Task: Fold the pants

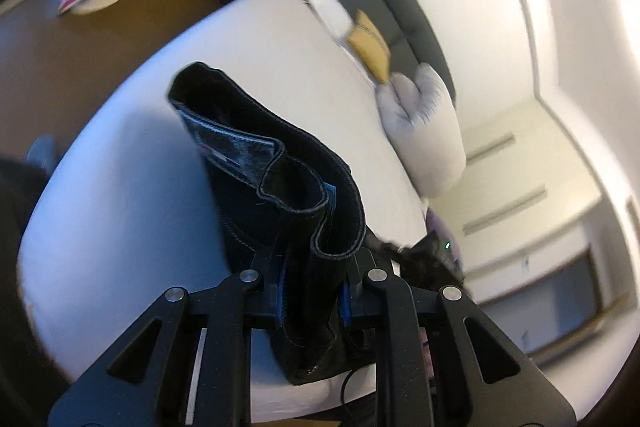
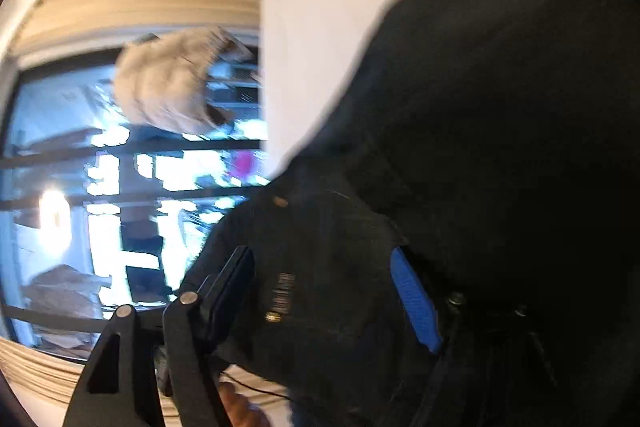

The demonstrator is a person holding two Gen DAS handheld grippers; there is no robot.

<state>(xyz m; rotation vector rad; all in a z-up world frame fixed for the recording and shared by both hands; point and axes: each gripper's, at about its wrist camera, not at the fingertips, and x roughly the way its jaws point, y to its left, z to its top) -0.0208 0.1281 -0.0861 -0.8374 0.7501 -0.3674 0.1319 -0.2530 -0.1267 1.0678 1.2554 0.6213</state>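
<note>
Pants (image 1: 280,163): black, inner label blurred, unreadable. My left gripper (image 1: 312,291) clamps a fold of them; my right gripper (image 2: 328,291) stands wide, its right finger half hidden under cloth.

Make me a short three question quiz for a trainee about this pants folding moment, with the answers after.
1. True or false: the left tool is clamped on the black pants.
2. What surface lies under the pants in the left wrist view?
   A. the white bed
   B. a wooden desk
   C. a carpet
3. In the right wrist view, what dark thing fills the space between the right tool's blue pad and its other finger?

Key:
1. True; a bunch of fabric is pinched between its pads.
2. A.
3. The black pants; whether the pads press on them cannot be told.
</note>
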